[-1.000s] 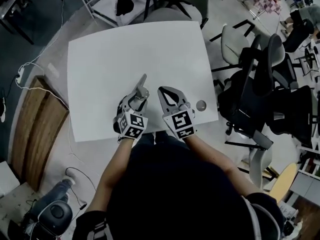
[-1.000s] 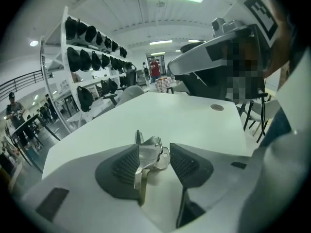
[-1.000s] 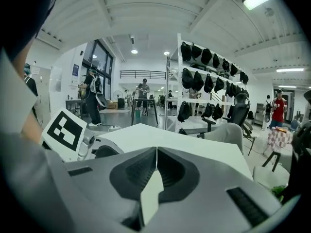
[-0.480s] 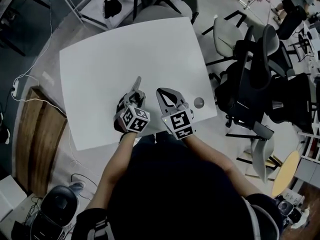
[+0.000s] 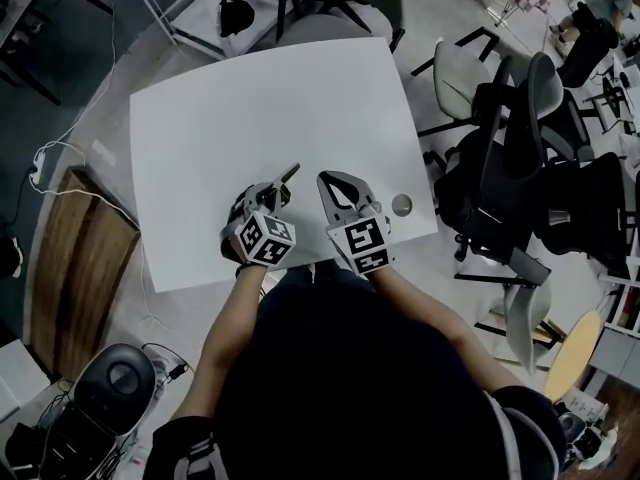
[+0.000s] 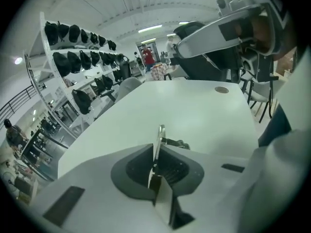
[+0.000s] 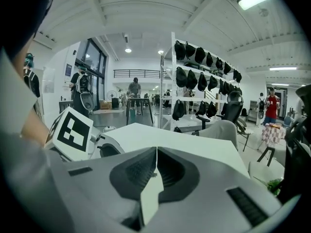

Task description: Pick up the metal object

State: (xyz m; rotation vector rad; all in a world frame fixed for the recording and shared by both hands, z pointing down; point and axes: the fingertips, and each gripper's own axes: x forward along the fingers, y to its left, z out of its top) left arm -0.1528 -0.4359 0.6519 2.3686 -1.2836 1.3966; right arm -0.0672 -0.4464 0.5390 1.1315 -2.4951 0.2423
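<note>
The metal object (image 5: pixel 287 175) is a thin flat strip with a small fitting on one side. It stands on edge between the jaws of my left gripper (image 5: pixel 268 194), just above the white table (image 5: pixel 270 88) near its front edge. In the left gripper view the metal object (image 6: pixel 159 139) sticks out past the left gripper (image 6: pixel 156 154), whose jaws are closing with their pads against it. My right gripper (image 5: pixel 336 182) rests beside it to the right, shut and empty. In its own view, the right gripper (image 7: pixel 156 154) has its jaws together.
A round grey cable port (image 5: pixel 402 205) sits in the table's front right corner. Dark office chairs (image 5: pixel 520 168) crowd the right side. A wooden board (image 5: pixel 70 258) lies on the floor at the left. Shelves of dark helmets (image 6: pixel 77 62) stand beyond the table.
My left gripper has rolled over and drawn slightly back with the metal object, which now points up and to the right. My right gripper has stayed put.
</note>
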